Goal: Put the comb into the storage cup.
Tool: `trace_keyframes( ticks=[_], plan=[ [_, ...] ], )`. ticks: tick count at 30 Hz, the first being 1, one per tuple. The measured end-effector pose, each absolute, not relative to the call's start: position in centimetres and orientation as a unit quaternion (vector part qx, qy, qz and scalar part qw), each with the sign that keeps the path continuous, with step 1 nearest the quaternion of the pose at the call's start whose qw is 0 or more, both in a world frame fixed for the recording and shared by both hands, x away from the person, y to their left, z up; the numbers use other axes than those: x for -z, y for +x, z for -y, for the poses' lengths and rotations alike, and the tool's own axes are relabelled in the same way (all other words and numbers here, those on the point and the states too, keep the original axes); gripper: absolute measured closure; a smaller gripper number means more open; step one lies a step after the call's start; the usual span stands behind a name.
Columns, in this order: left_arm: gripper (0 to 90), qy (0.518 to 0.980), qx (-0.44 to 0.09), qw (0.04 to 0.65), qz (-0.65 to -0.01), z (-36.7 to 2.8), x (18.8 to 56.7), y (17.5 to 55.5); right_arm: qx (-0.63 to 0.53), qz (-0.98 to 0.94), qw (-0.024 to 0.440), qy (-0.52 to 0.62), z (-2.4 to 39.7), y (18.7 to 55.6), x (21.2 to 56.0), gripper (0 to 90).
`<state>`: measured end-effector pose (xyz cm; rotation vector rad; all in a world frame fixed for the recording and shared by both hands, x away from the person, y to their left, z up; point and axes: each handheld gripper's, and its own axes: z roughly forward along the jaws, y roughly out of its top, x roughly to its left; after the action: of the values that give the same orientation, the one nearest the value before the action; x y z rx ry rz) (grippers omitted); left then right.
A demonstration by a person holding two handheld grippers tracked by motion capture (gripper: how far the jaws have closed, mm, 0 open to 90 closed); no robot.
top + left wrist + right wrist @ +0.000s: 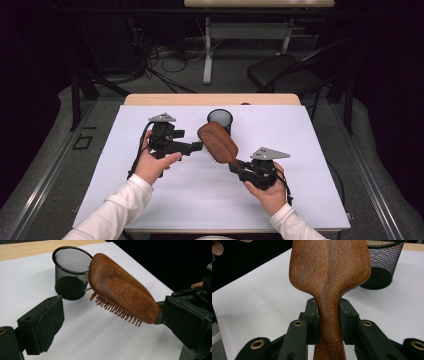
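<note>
No brand, label or readable writing appears on anything here. The wooden hairbrush [217, 142] sits at the centre of the high view, lifted off the tabletop [320, 200], its bristles facing down and to the left. The right gripper [239, 167], lower right of centre, has its jaws pinching the brush's narrow handle; in the right gripper view the two black jaws press the handle from both sides. The left gripper [197, 146], left of centre, points at the brush head from just beside it, with its jaws spread and nothing between them. A black mesh cup [220, 121] stands upright on the tabletop just behind the brush, above centre. The tabletop is covered by a plain white sheet, with a strip of light wood showing along its far edge. Beyond it, at the top of the frame, the dark room holds a grey floor, loose cables [160, 62], a black chair [285, 72] and another table's white legs [207, 50].
</note>
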<state>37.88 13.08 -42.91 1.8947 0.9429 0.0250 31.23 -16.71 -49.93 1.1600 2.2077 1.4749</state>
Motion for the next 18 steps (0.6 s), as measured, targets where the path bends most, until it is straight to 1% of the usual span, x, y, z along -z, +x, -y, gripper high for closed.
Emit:
trace_keyframes(
  ticks=[7, 18],
  plan=[
    [7.0, 0.779, 0.000, 0.486, -0.395, -12.7, 42.4, 38.5, -0.507, -0.759, 0.116, 0.392, 16.3, 31.7, 49.2, 71.6],
    [8.0, 0.771, 0.011, 0.488, -0.410, -12.7, 41.9, 39.2, -0.524, -0.750, 0.123, 0.385, 16.0, 32.5, 48.1, 71.6]
  ],
)
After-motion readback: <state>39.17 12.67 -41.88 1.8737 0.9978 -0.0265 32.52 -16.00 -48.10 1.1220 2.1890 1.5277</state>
